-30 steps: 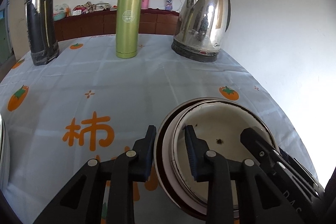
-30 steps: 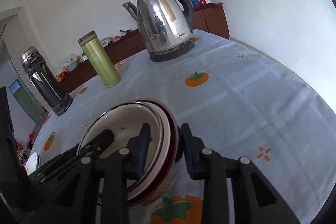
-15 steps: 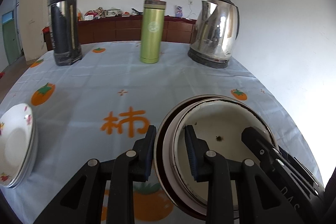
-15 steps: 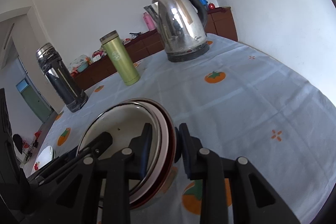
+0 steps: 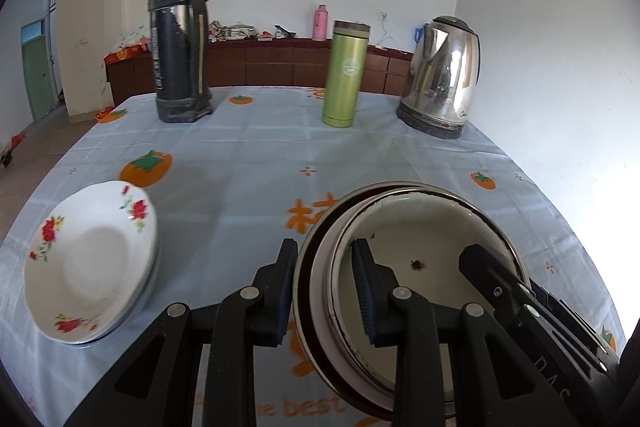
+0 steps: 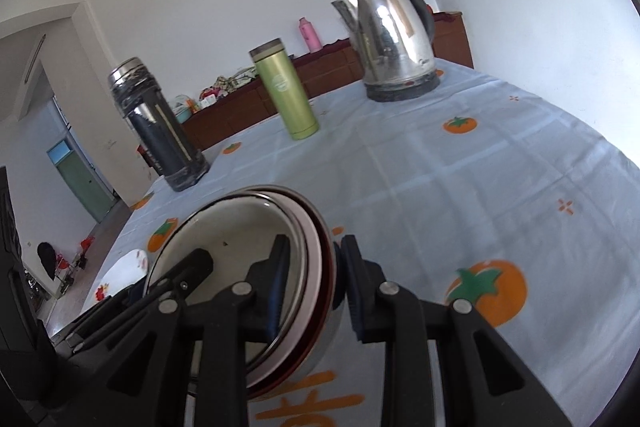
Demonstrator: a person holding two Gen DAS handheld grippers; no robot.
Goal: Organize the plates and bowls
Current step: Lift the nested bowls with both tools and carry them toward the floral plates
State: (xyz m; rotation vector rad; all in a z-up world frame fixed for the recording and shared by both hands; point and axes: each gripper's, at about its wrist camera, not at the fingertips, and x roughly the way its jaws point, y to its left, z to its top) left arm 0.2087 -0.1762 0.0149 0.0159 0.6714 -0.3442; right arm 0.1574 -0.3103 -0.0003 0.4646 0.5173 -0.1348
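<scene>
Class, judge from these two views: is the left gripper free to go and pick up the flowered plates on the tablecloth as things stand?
Probably not: the left gripper is clamped on the nested bowls' rim, opposite the right gripper. The flowered plates lie unobstructed beside it.

Glossy steel kettle (image 5: pixel 440 83), creased cloth tablecloth (image 5: pixel 260 155), glazed, probably ceramic floral plates (image 5: pixel 88 263).

Both wrist views have swung across the table (image 5: pixel 248 155): the flask (image 5: pixel 180 39), green bottle (image 5: pixel 345 73) and kettle (image 5: pixel 440 71) now sit farther toward 3 o'clock, and a stack of floral plates (image 5: pixel 90 267) has come into view at 9 o'clock.
</scene>
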